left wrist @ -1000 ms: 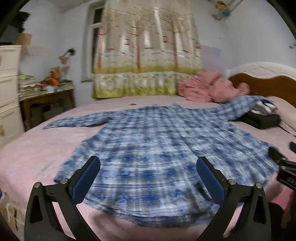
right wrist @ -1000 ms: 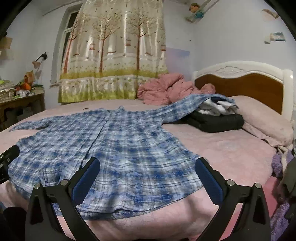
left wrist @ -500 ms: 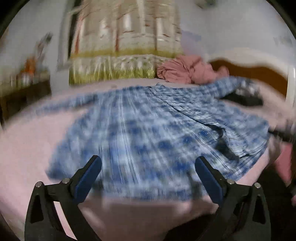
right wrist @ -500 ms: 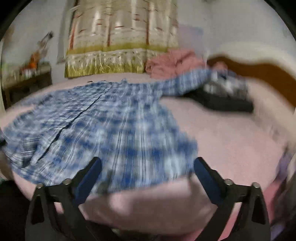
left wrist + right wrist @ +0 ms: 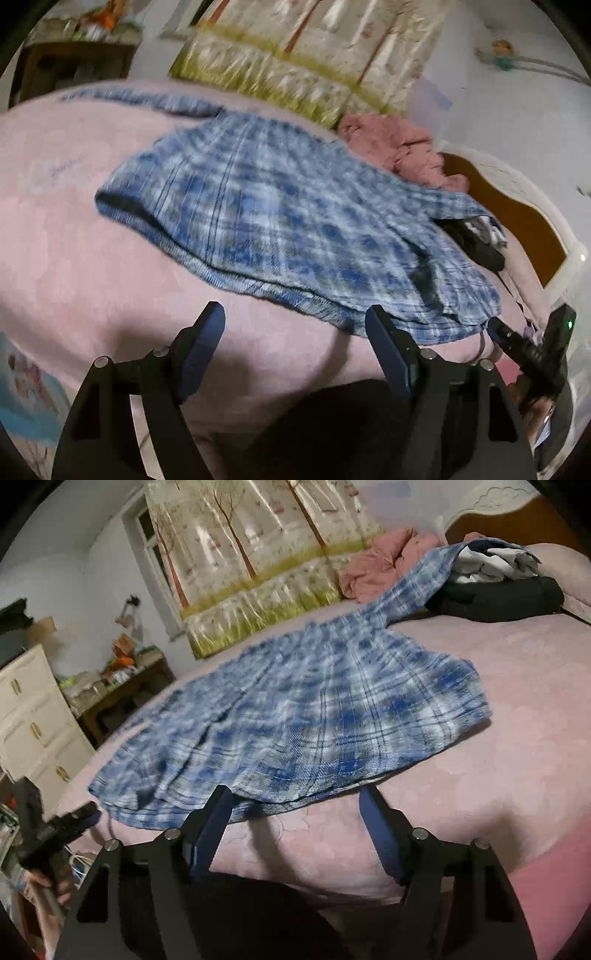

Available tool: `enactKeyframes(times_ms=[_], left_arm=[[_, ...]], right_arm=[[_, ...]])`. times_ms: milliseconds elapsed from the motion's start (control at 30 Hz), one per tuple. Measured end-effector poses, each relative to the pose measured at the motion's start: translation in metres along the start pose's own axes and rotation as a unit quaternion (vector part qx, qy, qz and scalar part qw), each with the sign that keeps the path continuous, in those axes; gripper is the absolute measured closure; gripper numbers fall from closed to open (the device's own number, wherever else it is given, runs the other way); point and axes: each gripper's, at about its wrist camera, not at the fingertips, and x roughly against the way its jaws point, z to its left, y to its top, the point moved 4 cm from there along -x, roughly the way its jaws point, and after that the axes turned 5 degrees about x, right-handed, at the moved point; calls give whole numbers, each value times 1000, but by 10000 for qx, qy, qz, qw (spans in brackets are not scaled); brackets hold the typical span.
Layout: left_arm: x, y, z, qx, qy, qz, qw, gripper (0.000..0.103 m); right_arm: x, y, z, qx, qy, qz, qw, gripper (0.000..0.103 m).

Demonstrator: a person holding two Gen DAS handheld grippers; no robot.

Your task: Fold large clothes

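Note:
A blue plaid shirt (image 5: pixel 280 206) (image 5: pixel 314 709) lies spread flat on the pink bed (image 5: pixel 74 258) (image 5: pixel 517 738), one sleeve draped up over a pile of folded clothes. My left gripper (image 5: pixel 293 319) hovers low at the shirt's near hem, its jaws closing with only bedcover between them and the hem just beyond the tips. My right gripper (image 5: pixel 295 797) is at the hem's other end. Its jaws are closing too, with the hem edge lying between the fingertips and the pads not pressing on it. Each gripper shows at the edge of the other's view.
A crumpled pink quilt (image 5: pixel 384 561) and a black pile of folded clothes (image 5: pixel 509 598) sit near the wooden headboard (image 5: pixel 517 214). A white dresser (image 5: pixel 29 709) and a cluttered side table (image 5: pixel 122 694) stand beyond the bed's far side, under a curtained window (image 5: pixel 258 554).
Both grippers have sunk toward the shirt's near hem and rolled, so both views now tilt. Their jaws stand narrower than before. The shirt has not moved.

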Motion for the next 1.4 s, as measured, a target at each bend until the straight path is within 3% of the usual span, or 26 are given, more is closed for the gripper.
enactKeyframes(times_ms=[167, 233, 267, 300, 333, 367, 433, 500, 633, 767, 933, 1033, 1067, 1100, 1167, 1233, 1300, 1400], left_arm=[[-6, 8, -1, 529, -234, 6, 9983, 27], [-9, 13, -3, 554, -262, -82, 9981, 35], [-11, 15, -6, 486, -254, -133, 9984, 54], [-13, 18, -7, 399, -141, -214, 9989, 87], [-14, 21, -8, 317, 65, -425, 9986, 99], [-16, 22, -10, 142, 317, -627, 9974, 100], [-10, 28, -17, -146, 378, -737, 9965, 100], [8, 39, -28, -413, 389, -1159, 9916, 100], [7, 81, -49, -698, 406, -1178, 9898, 100], [-43, 138, -61, -942, 783, -893, 9884, 100], [-140, 178, -38, -656, 1007, 161, 9926, 100], [-161, 173, -22, -410, 1006, 291, 9937, 91], [-159, 170, -21, -402, 907, 238, 9948, 77], [-155, 165, -23, -493, 834, 156, 9952, 54], [-134, 158, -31, -773, 796, -243, 9935, 36], [-106, 153, -41, -1082, 729, -679, 9891, 25], [-82, 151, -50, -1349, 656, -995, 9837, 8], [-61, 153, -52, -1690, 884, -1169, 9746, 4]], right_arm=[[-4, 1, 6, 188, -111, 166, 9996, 30], [-5, 5, 3, 136, -36, 131, 9998, 41], [-7, 7, -1, 127, -58, 60, 9999, 53], [-10, 10, -5, 111, -89, -4, 9999, 63], [-14, 13, -10, 75, -155, -53, 9998, 68], [-17, 15, -14, 55, -230, -71, 9997, 74], [-21, 24, -23, 0, -479, -169, 9987, 77], [-18, 34, -28, -8, -705, -371, 9968, 95], [-16, 63, -27, 201, -896, -673, 9935, 96], [-36, 115, -21, 483, -1166, -767, 9890, 96], [-109, 158, -40, 337, -1372, -39, 9900, 96], [-130, 159, -37, 580, -1640, 274, 9844, 91], [-130, 158, -35, 647, -1653, 244, 9838, 77], [-126, 157, -34, 636, -1645, 156, 9842, 53], [-115, 155, -38, 509, -1578, -71, 9861, 20], [-95, 156, -44, 373, -1425, -318, 9886, 19], [-77, 158, -48, 416, -1357, -356, 9892, 19], [-54, 159, -56, 605, -1692, -396, 9829, 17]])
